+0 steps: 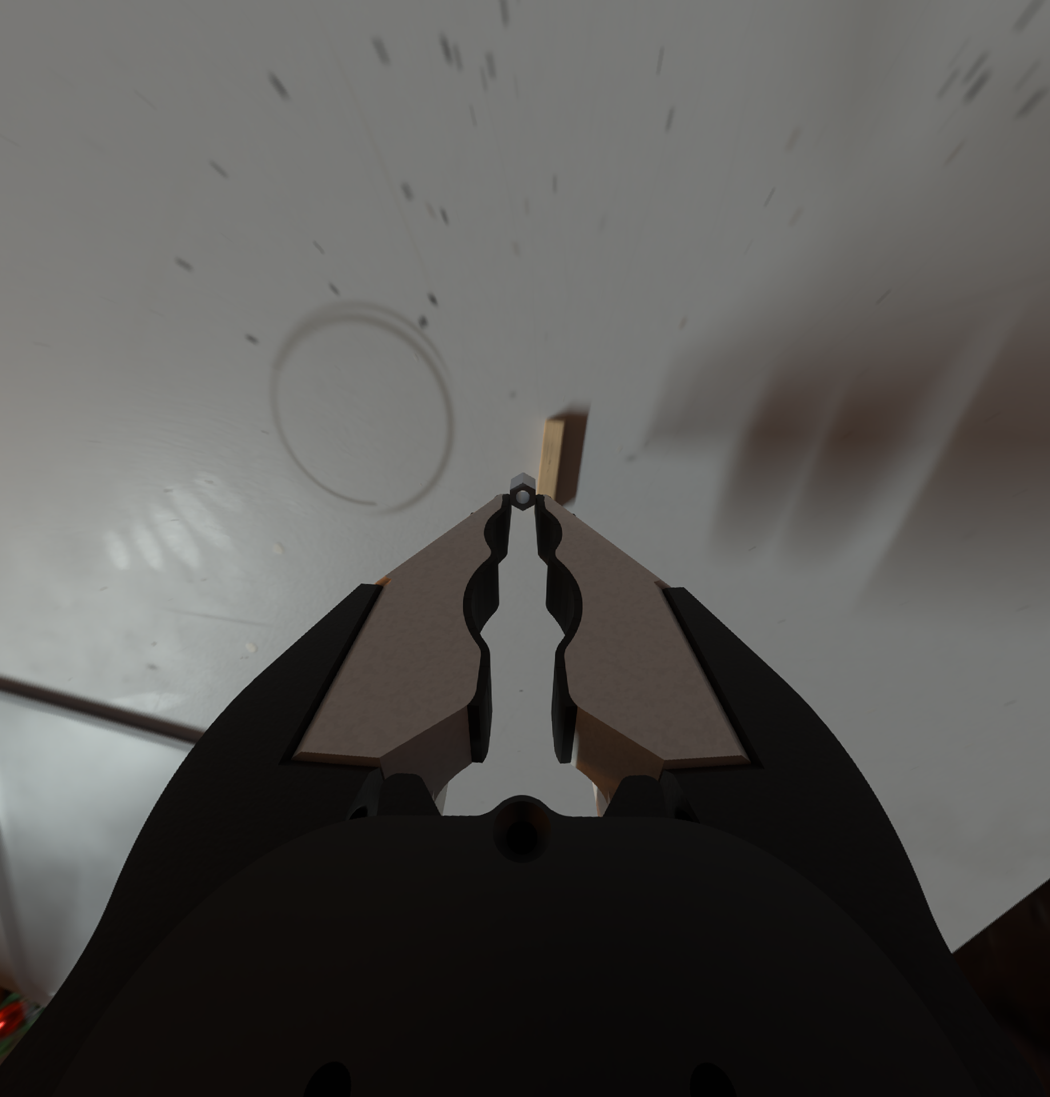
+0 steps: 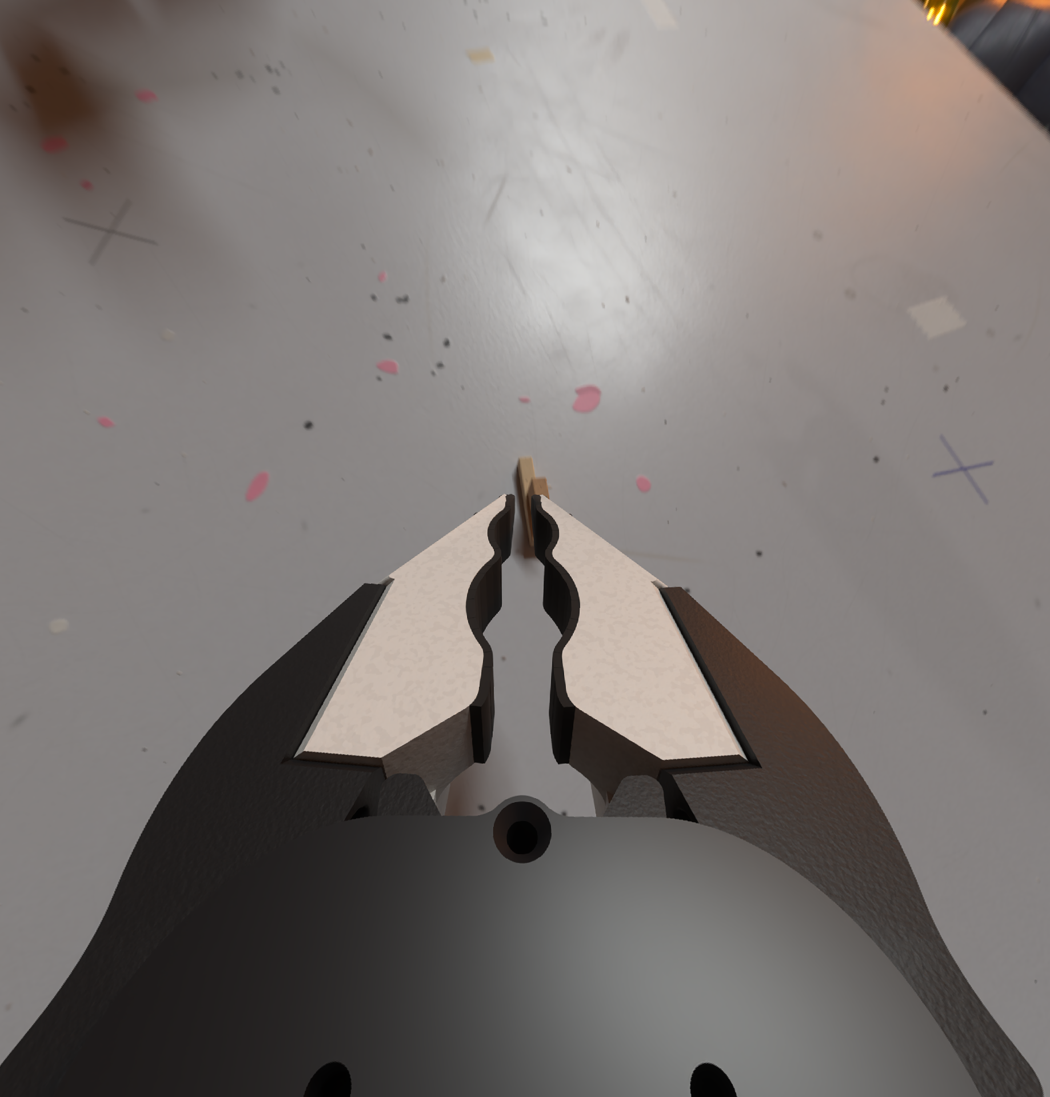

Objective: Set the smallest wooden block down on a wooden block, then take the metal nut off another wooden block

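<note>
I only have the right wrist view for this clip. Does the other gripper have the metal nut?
Observer: Yes. In the left wrist view the left gripper has its jaws shut on the metal nut, pinched right at the tips.
Operator: Is there a wooden block near it?
Observer: One pale wooden block lies flat on the table just beyond the nut; I cannot tell whether the nut touches it.
Operator: Anything else nearby?
Observer: A faint ring mark on the table, left of that block.
</note>
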Robot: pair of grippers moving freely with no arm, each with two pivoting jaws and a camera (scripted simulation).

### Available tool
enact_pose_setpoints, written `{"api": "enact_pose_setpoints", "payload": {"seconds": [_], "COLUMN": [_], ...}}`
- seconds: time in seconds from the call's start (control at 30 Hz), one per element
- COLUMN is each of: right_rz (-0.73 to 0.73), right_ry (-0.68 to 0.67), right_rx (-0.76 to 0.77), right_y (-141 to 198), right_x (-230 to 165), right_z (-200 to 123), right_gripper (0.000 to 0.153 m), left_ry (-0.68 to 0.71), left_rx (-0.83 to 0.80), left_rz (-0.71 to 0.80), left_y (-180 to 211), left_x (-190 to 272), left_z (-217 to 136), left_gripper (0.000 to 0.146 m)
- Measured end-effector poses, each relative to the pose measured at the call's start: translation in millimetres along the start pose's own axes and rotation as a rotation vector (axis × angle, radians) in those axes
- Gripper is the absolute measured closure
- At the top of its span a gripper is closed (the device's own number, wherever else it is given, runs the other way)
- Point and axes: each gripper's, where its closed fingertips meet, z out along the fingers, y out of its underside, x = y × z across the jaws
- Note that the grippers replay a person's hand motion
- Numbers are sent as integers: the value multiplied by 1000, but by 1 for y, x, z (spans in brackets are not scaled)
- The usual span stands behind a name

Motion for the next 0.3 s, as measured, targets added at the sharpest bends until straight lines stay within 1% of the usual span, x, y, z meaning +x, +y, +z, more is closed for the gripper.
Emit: {"api": "enact_pose_setpoints", "payload": {"seconds": [0.03, 0.1, 0.17, 0.23, 0.3], "right_rz": [-8, -32, -79, -158, -243], "right_ry": [1, -9, -39, -79, -123], "right_rx": [21, 80, 152, 221, 272], "right_y": [-6, -24, -50, -80, -107], "right_x": [-2, -10, -21, -36, -52], "right_z": [-2, -3, 2, 12, 24], "right_gripper": [147, 146, 145, 142, 140], "left_ry": [-27, -59, -41, 5, 50], "left_rx": [67, 194, 289, 334, 341], "left_rz": [-26, -29, 4, 66, 128], "left_y": [-10, -39, -75, -112, -142], "left_x": [3, 20, 51, 87, 118], "left_z": [-17, -47, -64, -65, -55], "left_gripper": [138, 138, 138, 138, 138]}}
